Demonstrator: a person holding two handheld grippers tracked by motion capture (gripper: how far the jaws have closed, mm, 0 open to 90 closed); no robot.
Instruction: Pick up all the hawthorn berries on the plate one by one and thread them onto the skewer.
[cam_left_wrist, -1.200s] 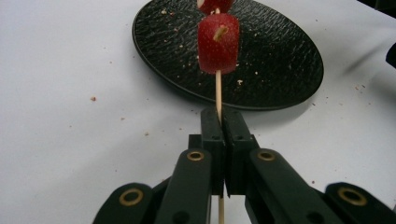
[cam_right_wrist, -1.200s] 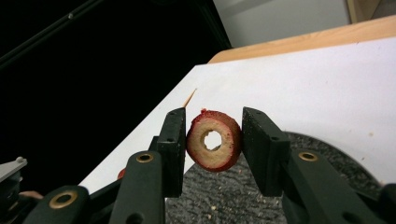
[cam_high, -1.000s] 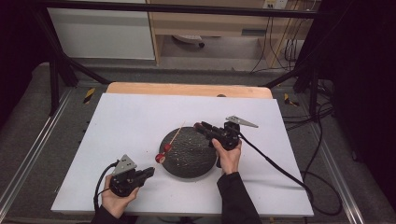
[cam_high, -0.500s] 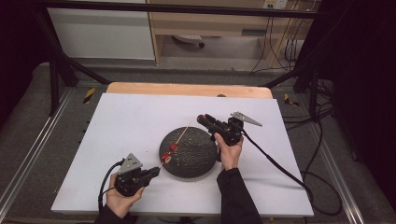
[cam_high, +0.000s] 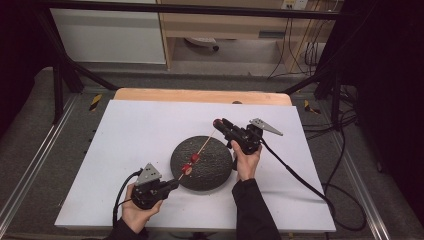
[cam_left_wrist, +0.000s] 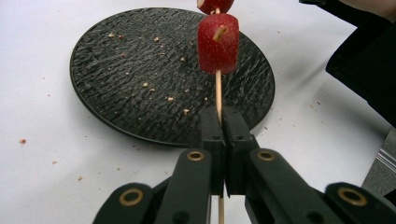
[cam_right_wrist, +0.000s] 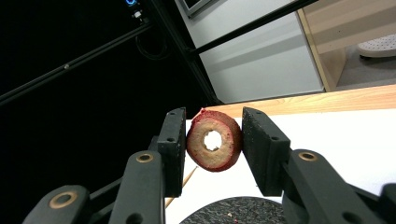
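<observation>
My left gripper (cam_high: 170, 186) (cam_left_wrist: 223, 114) is shut on the lower end of a thin wooden skewer (cam_high: 205, 146) (cam_left_wrist: 217, 91). The skewer slants up over the black plate (cam_high: 212, 172) (cam_left_wrist: 140, 70). Two red strawberry pieces (cam_high: 190, 163) (cam_left_wrist: 217, 43) are threaded on it. My right gripper (cam_high: 219, 123) (cam_right_wrist: 213, 135) is shut on a red-rimmed ring slice (cam_right_wrist: 214, 145) with a round hole, held above the plate's far edge. The skewer's far end (cam_right_wrist: 180, 184) reaches just beside and below that slice. The hole shows white, with nothing through it.
Crumbs lie on the plate and on the white table top (cam_high: 135, 135). A wooden strip (cam_high: 200, 96) runs along the table's far edge. Each gripper trails a black cable (cam_high: 300, 180). Dark frame bars stand at both sides.
My left gripper has moved right toward the plate, carrying the skewer and its red pieces closer to the slice. The right gripper has barely shifted.
</observation>
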